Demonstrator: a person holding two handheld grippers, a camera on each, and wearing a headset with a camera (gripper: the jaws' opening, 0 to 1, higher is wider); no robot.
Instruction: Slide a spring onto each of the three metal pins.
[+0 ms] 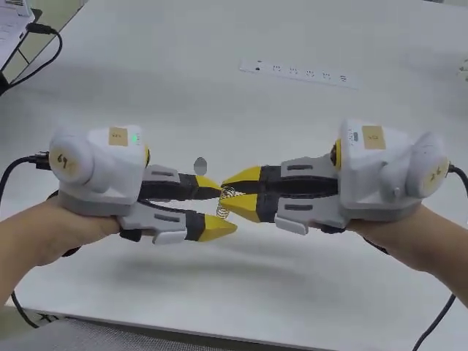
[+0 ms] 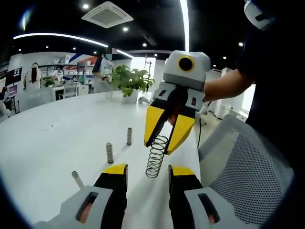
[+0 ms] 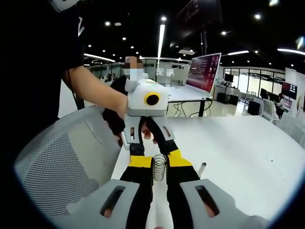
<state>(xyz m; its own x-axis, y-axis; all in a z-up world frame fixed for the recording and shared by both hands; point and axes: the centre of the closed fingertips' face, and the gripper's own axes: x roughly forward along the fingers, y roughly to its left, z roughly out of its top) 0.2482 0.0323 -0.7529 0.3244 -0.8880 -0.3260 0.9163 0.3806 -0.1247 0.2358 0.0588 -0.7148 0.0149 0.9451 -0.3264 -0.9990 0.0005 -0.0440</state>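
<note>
My right gripper (image 1: 227, 196) is shut on one end of a loose steel spring (image 1: 227, 201), held in the air above the white table (image 1: 219, 102). My left gripper (image 1: 221, 207) faces it tip to tip, open, its jaws either side of the spring. In the left gripper view the spring (image 2: 156, 157) hangs from the right gripper (image 2: 164, 138) down to my left gripper (image 2: 148, 170). Behind it stand two pins wearing springs (image 2: 128, 136) (image 2: 109, 152) and one bare pin (image 2: 76, 179). The right gripper view has the spring (image 3: 159, 167) between my right gripper (image 3: 160, 162), facing the left gripper (image 3: 151, 143).
A white power strip (image 1: 300, 73) lies far back on the table. A black cable (image 1: 44, 44) curls at the top left. The table's near edge (image 1: 219, 333) runs just below the hands. A grey mesh chair (image 2: 238, 167) stands beside the table.
</note>
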